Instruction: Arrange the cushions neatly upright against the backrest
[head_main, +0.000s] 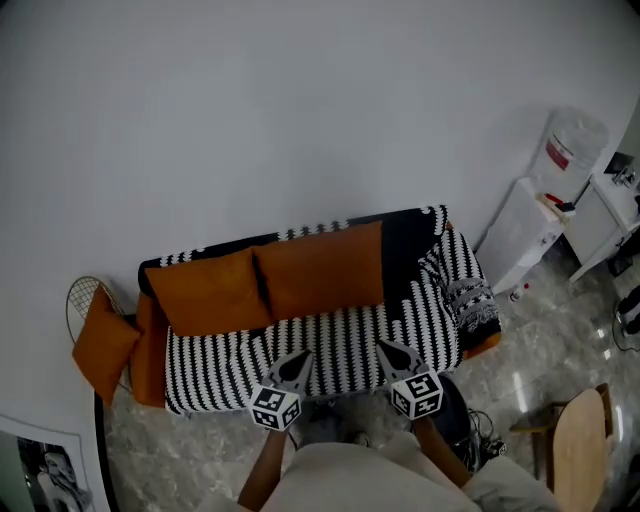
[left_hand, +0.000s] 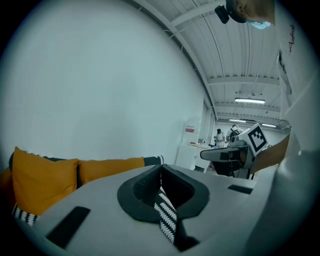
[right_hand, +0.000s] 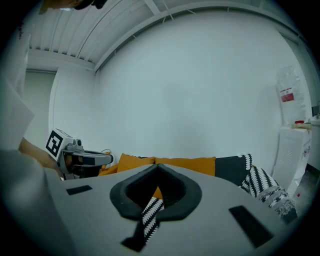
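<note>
Your left tool (head_main: 297, 358) and right tool (head_main: 392, 350) are both clenched, empty, at the sofa's (head_main: 340, 340) front edge. Left orange cushion (head_main: 210, 292) and middle orange cushion (head_main: 322, 268) stand upright, touching, against the backrest. Third cushion (head_main: 103, 342) sits outside the sofa's left end.

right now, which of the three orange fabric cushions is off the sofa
The small orange cushion at far left, beyond the striped sofa's arm; the other two stand against the backrest.
</note>
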